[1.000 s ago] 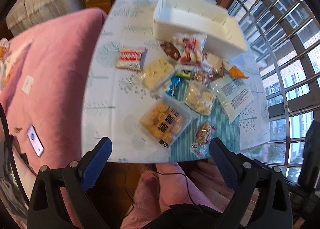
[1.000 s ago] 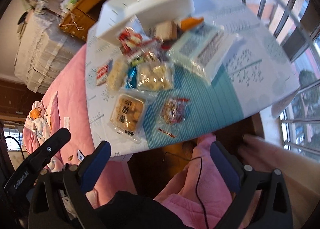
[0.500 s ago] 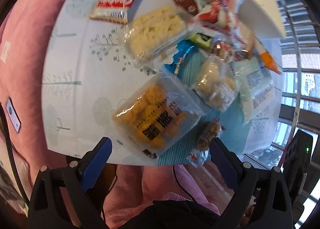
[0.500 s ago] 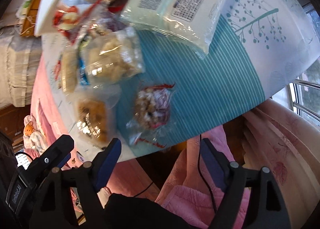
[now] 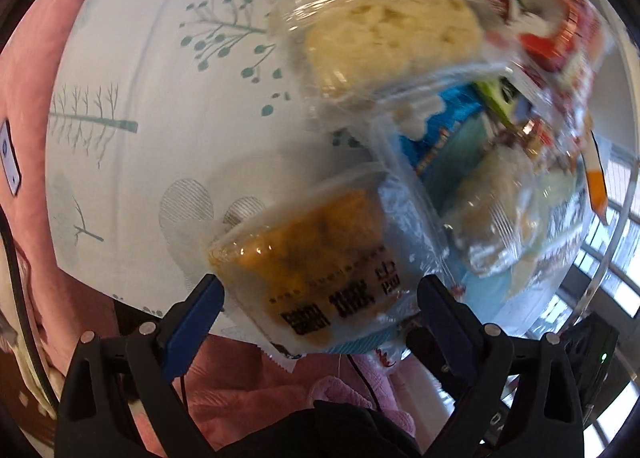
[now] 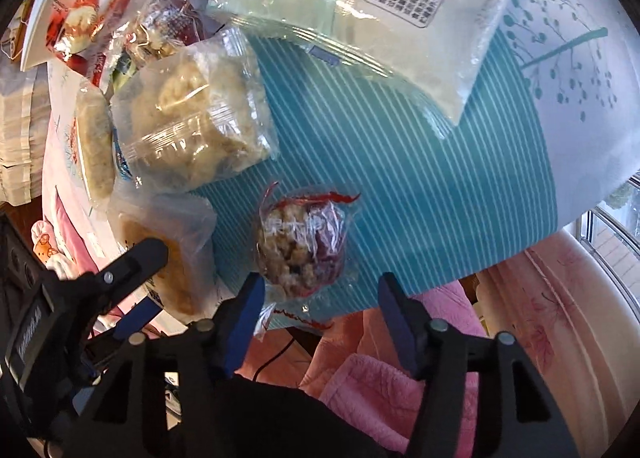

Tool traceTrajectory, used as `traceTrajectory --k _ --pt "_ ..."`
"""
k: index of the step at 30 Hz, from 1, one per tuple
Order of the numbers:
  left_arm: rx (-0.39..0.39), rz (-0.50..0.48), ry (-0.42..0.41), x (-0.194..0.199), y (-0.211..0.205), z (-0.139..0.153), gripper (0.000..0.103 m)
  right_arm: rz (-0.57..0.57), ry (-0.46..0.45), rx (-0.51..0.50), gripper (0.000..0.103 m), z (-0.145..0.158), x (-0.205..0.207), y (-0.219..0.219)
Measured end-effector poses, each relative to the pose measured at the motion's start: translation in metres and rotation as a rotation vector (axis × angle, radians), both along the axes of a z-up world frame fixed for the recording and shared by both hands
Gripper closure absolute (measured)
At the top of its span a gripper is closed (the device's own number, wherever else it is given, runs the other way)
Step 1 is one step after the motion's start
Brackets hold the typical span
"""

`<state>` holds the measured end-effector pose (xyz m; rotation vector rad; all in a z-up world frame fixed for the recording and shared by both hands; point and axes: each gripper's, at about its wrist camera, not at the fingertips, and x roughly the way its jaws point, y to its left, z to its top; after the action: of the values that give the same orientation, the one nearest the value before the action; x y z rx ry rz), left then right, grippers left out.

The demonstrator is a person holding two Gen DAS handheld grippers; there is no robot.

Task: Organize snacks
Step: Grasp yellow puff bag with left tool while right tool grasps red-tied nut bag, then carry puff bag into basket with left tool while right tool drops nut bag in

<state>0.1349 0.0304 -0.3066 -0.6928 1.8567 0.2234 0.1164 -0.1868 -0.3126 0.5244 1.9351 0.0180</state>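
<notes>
Right gripper, jaws closing astride but not yet touching the small clear packet of brown clustered snack near the striped tablecloth's edge, should centre lower first; left gripper stands wide around the orange-snack tub.

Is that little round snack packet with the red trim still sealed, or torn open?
Cannot tell for sure. The round snack packet lies flat on the striped cloth, contents still inside the clear wrapper; no tear shows.
</notes>
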Motion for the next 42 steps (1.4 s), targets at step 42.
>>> traceTrajectory --k 42 --pt "0.121 0.037 -0.161 -0.033 0.035 0.057 0.023 -0.09 -0.267 0.057 0.061 0.048 -0.05 -0.003"
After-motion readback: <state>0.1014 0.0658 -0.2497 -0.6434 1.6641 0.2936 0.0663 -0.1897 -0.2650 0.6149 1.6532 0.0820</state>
